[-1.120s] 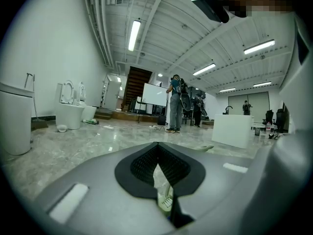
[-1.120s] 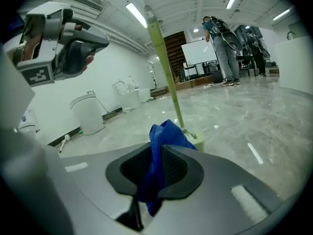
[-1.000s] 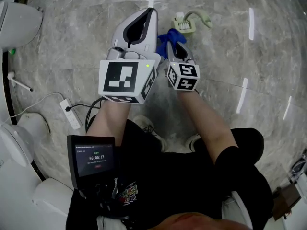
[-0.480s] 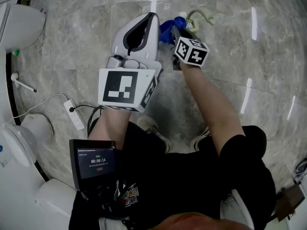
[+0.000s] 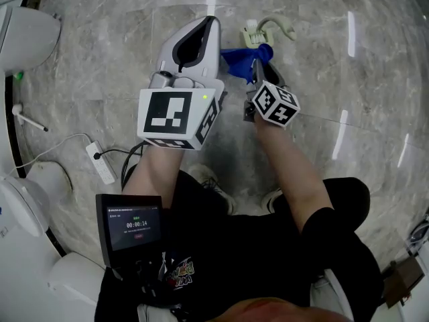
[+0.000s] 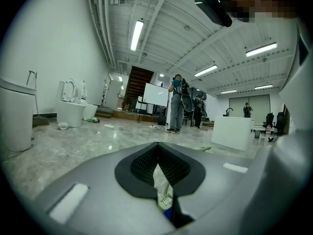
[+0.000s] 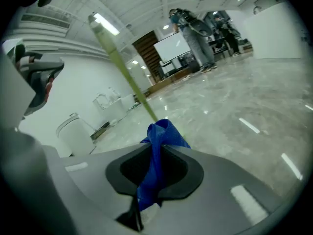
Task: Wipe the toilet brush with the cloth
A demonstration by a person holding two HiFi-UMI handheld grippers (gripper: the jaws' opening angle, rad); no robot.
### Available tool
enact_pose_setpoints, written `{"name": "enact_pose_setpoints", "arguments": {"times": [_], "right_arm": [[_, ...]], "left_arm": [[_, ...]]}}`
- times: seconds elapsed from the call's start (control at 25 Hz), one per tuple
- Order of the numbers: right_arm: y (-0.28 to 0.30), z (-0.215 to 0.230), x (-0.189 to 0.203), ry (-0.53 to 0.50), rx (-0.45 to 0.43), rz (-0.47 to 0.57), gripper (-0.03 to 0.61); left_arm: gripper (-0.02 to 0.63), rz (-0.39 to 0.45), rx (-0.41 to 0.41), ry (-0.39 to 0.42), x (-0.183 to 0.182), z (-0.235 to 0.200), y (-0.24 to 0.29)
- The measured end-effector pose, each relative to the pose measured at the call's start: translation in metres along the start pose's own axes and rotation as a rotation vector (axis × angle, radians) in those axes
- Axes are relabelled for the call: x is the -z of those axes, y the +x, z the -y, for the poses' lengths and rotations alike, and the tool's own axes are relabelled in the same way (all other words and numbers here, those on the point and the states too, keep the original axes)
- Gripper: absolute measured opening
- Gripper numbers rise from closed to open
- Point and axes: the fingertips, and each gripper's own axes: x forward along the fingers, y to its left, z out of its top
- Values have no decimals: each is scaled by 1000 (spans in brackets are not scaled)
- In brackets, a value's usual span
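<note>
The pale green toilet brush (image 5: 260, 33) shows its bristled head just past my two grippers. Its thin handle (image 7: 124, 67) slants up and to the left in the right gripper view. My left gripper (image 5: 212, 24) has its jaws together, and the handle passes through the slit between them down to the brush head (image 6: 165, 199). My right gripper (image 5: 258, 62) is shut on a blue cloth (image 5: 238, 58). The cloth (image 7: 155, 141) bunches out of the jaws and lies against the handle's lower part. In the head view, the left gripper's body hides where it grips the handle.
White toilets (image 5: 27, 32) stand along the left, with a power strip (image 5: 99, 161) and its cable on the marble floor. A small screen (image 5: 127, 223) hangs at the person's waist. Far off, people (image 6: 176, 102) and a white block (image 6: 239, 131) stand on the floor.
The right gripper pushed forward with the cloth toward the brush head, then drew back toward the person and rolled. The left gripper stayed where it was.
</note>
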Motion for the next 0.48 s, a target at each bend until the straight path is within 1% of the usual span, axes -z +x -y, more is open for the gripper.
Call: {"name": "enact_pose_setpoints", "arguments": {"times": [0.04, 0.12, 0.2, 0.24, 0.32, 0.44, 0.48], "right_arm": [[-7, 17, -4, 27, 54, 24, 52], [-15, 47, -12, 53, 134, 51, 52], [-17, 72, -27, 64, 180, 80, 52], [-15, 81, -36, 59, 186, 92, 52], [-2, 87, -55, -2, 158, 95, 52], [29, 81, -72, -158, 54, 34, 52], [39, 78, -75, -192, 12, 9, 52]], "left_arm": [[9, -3, 0, -1, 1, -1, 1], [9, -13, 0, -2, 3, -1, 3], [9, -22, 4, -1, 6, 0, 4], [9, -25, 6, -1, 6, 1, 5], [9, -30, 8, 3, 7, 2, 5], [9, -38, 3, 11, 8, 1, 4], [9, -38, 1, 11, 8, 0, 4]]}}
